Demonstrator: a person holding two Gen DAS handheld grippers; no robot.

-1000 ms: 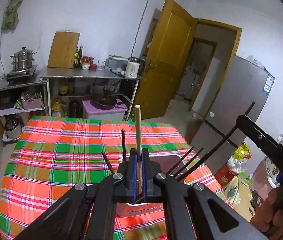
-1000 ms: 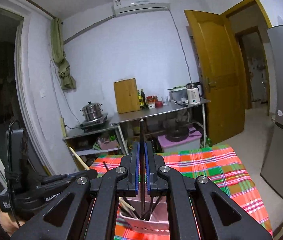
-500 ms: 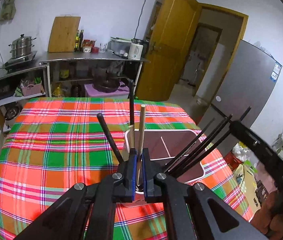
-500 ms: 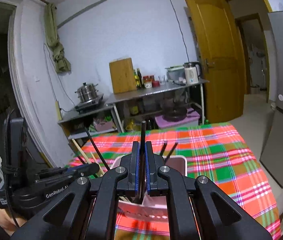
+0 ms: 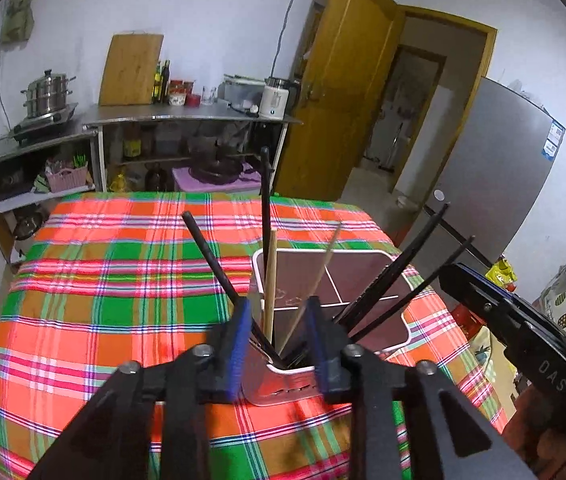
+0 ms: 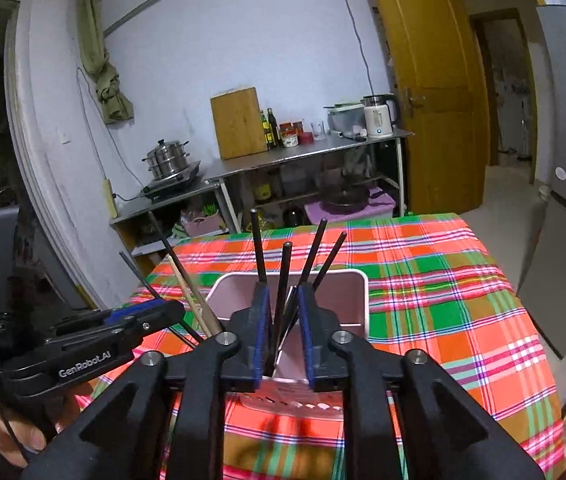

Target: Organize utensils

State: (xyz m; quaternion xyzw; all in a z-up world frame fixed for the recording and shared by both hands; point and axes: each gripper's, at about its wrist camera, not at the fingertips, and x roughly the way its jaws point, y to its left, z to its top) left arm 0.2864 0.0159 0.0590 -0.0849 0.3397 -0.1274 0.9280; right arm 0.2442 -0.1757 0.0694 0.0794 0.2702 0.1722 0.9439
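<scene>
Both grippers, left [image 5: 277, 344] and right [image 6: 283, 334], were opening over the pink holder [image 6: 357, 280], releasing their chopsticks [image 5: 269, 280] into it. Next, each probably needed to lift clear without snagging the sticks.

Your left gripper [image 5: 279, 344] sits low over the near end of the white utensil holder [image 5: 405, 324], which stands on the plaid tablecloth [image 5: 123, 280]. Its jaws are opening; the blue pads [image 5: 239, 348] stand apart and press on nothing. Between them rises a light wooden chopstick [image 5: 270, 280], upright in the holder's near compartment. A thinner pale stick [image 5: 323, 264] leans right. Black chopsticks [image 5: 399, 272] fan out to the right; one black stick [image 5: 209, 256] leans left. Your right gripper [image 5: 495, 312] enters from the right edge.
</scene>
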